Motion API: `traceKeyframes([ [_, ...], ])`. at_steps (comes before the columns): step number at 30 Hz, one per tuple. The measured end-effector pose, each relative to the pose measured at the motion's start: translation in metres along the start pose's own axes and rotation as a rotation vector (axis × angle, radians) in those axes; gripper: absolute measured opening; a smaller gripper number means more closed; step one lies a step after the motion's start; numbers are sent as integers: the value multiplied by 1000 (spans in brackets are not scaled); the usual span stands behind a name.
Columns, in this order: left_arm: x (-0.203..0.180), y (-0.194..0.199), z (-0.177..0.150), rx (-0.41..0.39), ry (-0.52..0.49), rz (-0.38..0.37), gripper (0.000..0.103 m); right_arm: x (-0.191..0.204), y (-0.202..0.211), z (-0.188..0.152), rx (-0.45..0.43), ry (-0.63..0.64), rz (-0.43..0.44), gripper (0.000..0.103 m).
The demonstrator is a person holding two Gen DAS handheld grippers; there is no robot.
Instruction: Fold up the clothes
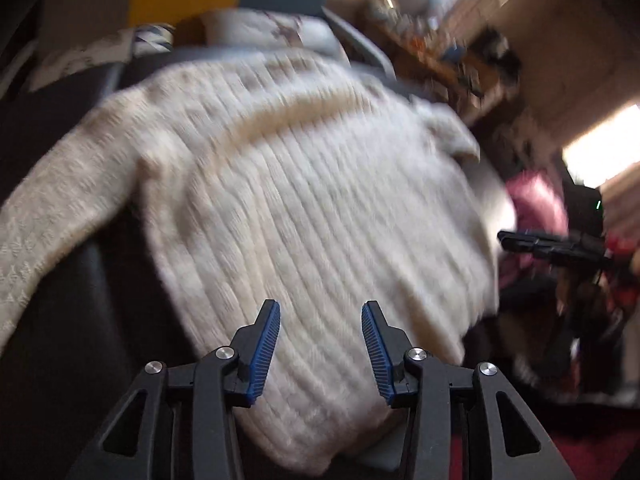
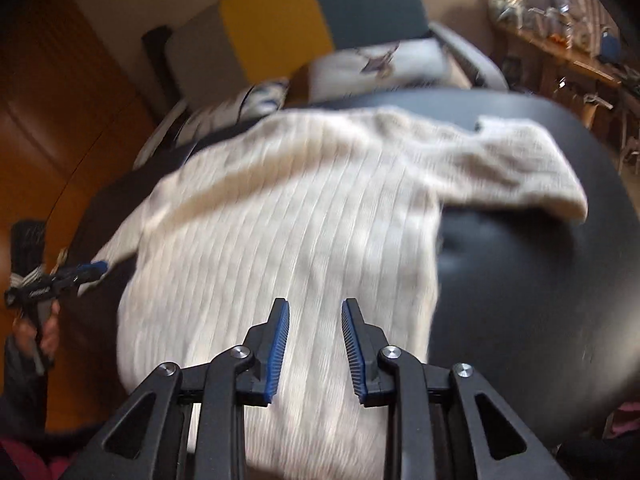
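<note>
Sweater [image 1: 304,200] spread flat on the dark table [image 2: 540,280], both sleeves out.
Left gripper [image 1: 321,320] and right gripper [image 2: 315,316] hover with jaws apart, empty; best pinch each sleeve cuff cleanly before folding inward.

Black padded surface [image 2: 520,280], cream ribbed sweater [image 2: 280,220] spread flat on it, one sleeve folded inward
</note>
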State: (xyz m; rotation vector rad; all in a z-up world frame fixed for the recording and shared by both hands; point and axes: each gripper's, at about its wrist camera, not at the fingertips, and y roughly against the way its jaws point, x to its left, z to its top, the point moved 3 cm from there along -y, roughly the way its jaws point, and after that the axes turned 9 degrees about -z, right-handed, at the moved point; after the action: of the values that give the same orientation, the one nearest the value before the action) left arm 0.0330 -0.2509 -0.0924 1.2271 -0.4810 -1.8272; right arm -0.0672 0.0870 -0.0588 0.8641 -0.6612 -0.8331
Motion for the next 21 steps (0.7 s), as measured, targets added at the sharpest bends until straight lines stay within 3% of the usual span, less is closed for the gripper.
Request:
traceKeyframes([
  [4,61,33,64,-165,93,97,45,24,-30,56,-33,72,-37,27],
  [7,104,51,102,-236,149,217,46,41,-56,93,-23,125,-37,27],
  [10,129,44,138,-219,77,304,48,47,-87,126,0,167,-44,30],
  [13,141,3,171,-153,-84,419,50,54,-112,157,4,271,-52,31],
  [15,153,-26,184,-88,-146,467,50,58,-127,177,38,362,-36,40],
  [16,162,-42,187,-41,-163,457,50,58,-136,186,63,408,-49,46],
  [19,175,-64,198,-4,-154,387,50,39,-162,211,134,507,-166,48],
  [21,171,-72,212,-15,-171,342,50,12,-168,224,161,461,-167,50],
])
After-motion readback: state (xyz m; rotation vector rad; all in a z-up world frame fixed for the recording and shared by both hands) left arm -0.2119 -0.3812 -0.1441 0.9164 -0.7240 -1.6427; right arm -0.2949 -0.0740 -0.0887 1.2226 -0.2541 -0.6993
